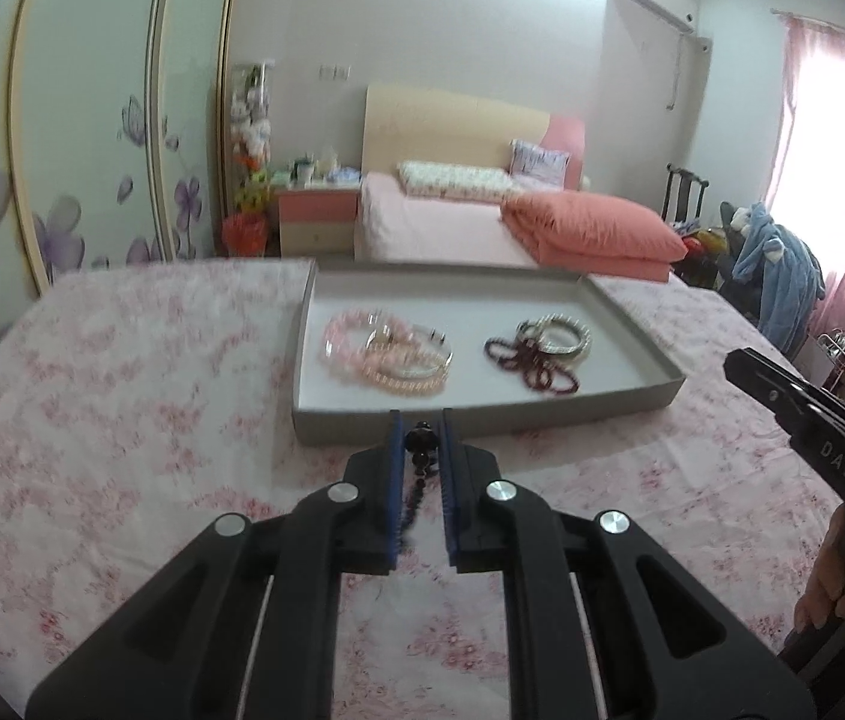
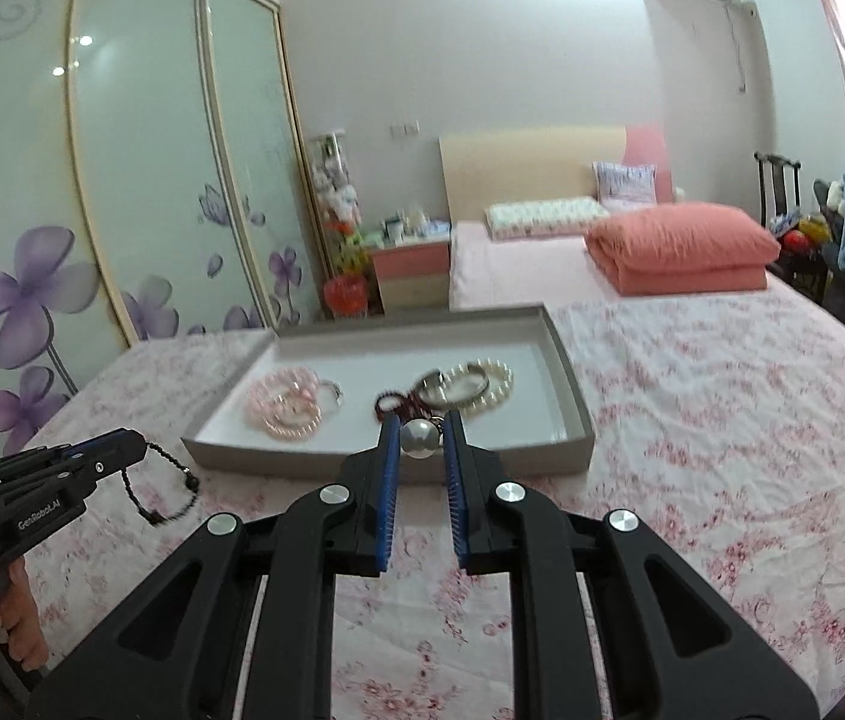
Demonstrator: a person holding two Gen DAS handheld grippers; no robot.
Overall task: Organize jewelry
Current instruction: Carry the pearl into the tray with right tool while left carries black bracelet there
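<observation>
- Left wrist view looks along its tool (image 1: pixel 420 438) from low over the bed (image 1: pixel 122 420), facing the tray (image 1: pixel 482 420), close.
- Right wrist view looks likewise, slightly rightward.
- Both share tray, bed, wardrobe (image 2: pixel 152 180).

Pink floral bedspread (image 1: pixel 122 420), grey shallow tray (image 1: pixel 374 426) resting on it, folded coral quilt (image 2: pixel 680 246) behind
</observation>
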